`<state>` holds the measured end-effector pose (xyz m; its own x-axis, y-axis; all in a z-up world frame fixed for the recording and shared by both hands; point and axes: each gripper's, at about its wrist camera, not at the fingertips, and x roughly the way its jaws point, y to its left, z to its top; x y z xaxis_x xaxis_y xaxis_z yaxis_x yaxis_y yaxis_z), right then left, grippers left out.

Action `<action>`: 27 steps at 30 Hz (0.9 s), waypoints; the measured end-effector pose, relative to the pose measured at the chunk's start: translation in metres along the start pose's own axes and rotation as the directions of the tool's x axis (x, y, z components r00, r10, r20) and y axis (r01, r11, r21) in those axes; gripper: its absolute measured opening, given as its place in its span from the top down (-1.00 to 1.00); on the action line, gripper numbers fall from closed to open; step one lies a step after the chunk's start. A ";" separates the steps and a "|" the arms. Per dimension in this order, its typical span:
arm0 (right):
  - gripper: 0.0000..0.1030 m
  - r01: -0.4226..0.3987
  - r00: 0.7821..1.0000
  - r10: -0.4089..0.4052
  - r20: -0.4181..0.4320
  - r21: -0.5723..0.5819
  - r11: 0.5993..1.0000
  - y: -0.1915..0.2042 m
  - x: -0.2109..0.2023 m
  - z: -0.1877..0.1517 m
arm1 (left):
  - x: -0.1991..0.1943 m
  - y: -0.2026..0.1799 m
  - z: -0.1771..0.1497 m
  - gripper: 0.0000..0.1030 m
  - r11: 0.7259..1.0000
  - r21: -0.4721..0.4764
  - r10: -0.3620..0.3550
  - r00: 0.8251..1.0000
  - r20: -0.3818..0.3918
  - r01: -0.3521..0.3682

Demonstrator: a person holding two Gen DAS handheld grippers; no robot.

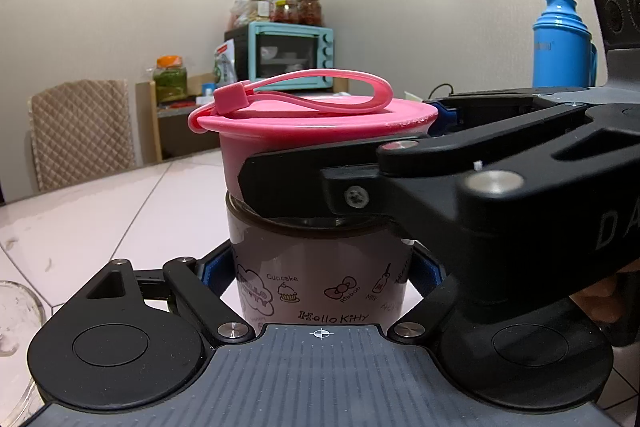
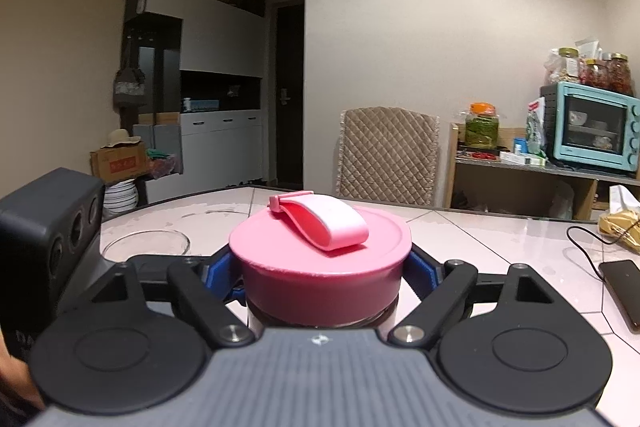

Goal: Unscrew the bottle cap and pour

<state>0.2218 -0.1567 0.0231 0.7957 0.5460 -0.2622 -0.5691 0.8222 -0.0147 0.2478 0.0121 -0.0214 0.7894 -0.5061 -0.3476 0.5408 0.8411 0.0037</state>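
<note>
Left tongs (image 1: pixel 320 279) clamp the brown printed bottle (image 1: pixel 320 267) low on its body, upright on the tabletop (image 1: pixel 100 219). Right tongs (image 2: pixel 320 273) are closed around its pink cap (image 2: pixel 320 259), above the left pair; a glass bowl (image 2: pixel 146 245) sits beyond them, leftward.

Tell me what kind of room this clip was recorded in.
Most likely a home kitchen or dining area: a teal toaster oven topped with food jars on a side shelf, a padded chair at the tiled table, and storage cabinets by a door.
</note>
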 end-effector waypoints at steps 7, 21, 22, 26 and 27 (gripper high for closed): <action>-0.65 -0.099 0.995 0.099 0.002 -0.054 0.994 -0.016 0.000 0.001 | 0.000 0.000 0.000 -0.75 1.000 0.000 0.000 1.000 0.000 0.000; -0.65 -0.365 0.930 0.368 0.027 -0.079 0.928 -0.062 0.002 -0.001 | 0.000 0.000 0.000 -0.75 1.000 0.000 -0.004 1.000 -0.001 0.004; -0.65 -0.374 0.926 0.377 0.026 -0.082 0.924 -0.063 0.002 0.000 | 0.000 0.000 0.000 -0.75 1.000 0.000 -0.004 1.000 -0.001 0.004; -0.65 -0.394 0.917 0.398 0.020 -0.092 0.914 -0.067 0.002 0.003 | 0.000 0.000 0.000 -0.75 1.000 0.000 -0.004 1.000 -0.001 0.004; -0.65 -0.395 0.917 0.398 0.020 -0.093 0.914 -0.067 0.001 0.004 | 0.000 0.000 0.000 -0.75 1.000 0.000 -0.004 1.000 -0.001 0.004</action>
<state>0.2618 -0.2102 0.0277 0.5075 0.8313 -0.2268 -0.8535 0.5212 0.0006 0.2483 0.0118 -0.0211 0.7871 -0.5090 -0.3484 0.5438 0.8392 0.0023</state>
